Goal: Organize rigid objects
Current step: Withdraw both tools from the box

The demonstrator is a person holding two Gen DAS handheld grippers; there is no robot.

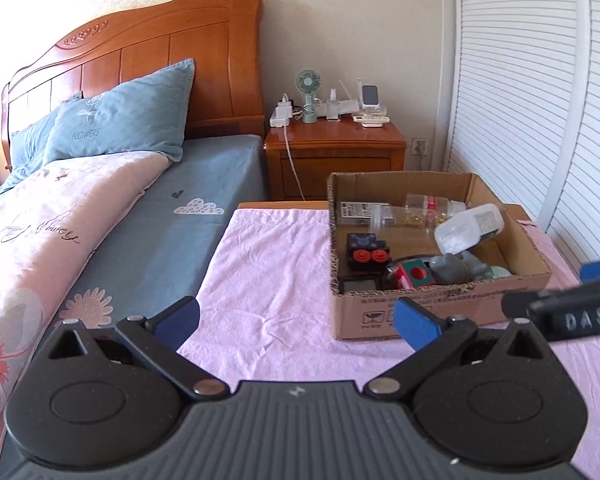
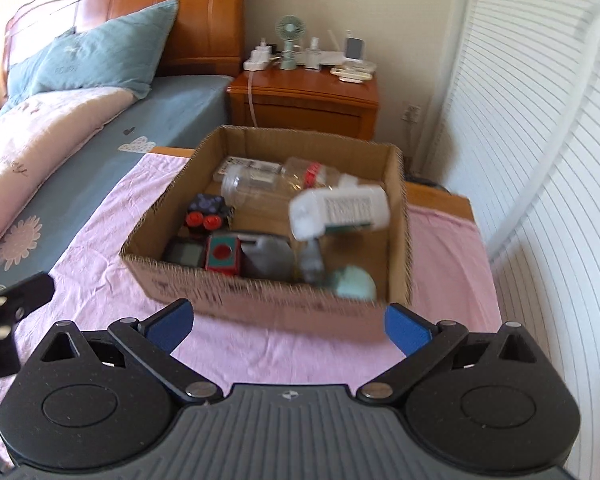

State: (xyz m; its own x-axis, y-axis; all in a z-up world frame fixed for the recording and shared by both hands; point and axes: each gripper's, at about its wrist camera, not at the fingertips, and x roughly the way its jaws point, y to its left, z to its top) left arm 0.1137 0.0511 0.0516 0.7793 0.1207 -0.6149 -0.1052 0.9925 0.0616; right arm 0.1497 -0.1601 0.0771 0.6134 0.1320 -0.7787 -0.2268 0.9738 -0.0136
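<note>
An open cardboard box point(image 1: 440, 312) point(image 2: 260, 300) stands on a table under a pink cloth point(image 1: 268, 272) point(image 2: 112, 264). Inside lie a white plastic bottle point(image 1: 470, 226) point(image 2: 340, 210), a clear jar point(image 1: 412, 214) point(image 2: 256, 188), a black toy with red wheels point(image 1: 366, 252) point(image 2: 204, 216), a red cube point(image 1: 414, 274) point(image 2: 222, 258), a grey object point(image 1: 450, 268) point(image 2: 268, 258) and a teal object point(image 2: 354, 282). My left gripper point(image 1: 296, 322) is open and empty, in front of the box's left corner. My right gripper point(image 2: 288, 326) is open and empty, facing the box's front wall.
A bed point(image 1: 100, 208) with blue pillows lies to the left. A wooden nightstand point(image 1: 332, 148) point(image 2: 304, 100) with a fan, chargers and a phone stands behind the table. White louvred doors point(image 1: 540, 100) point(image 2: 540, 140) are on the right.
</note>
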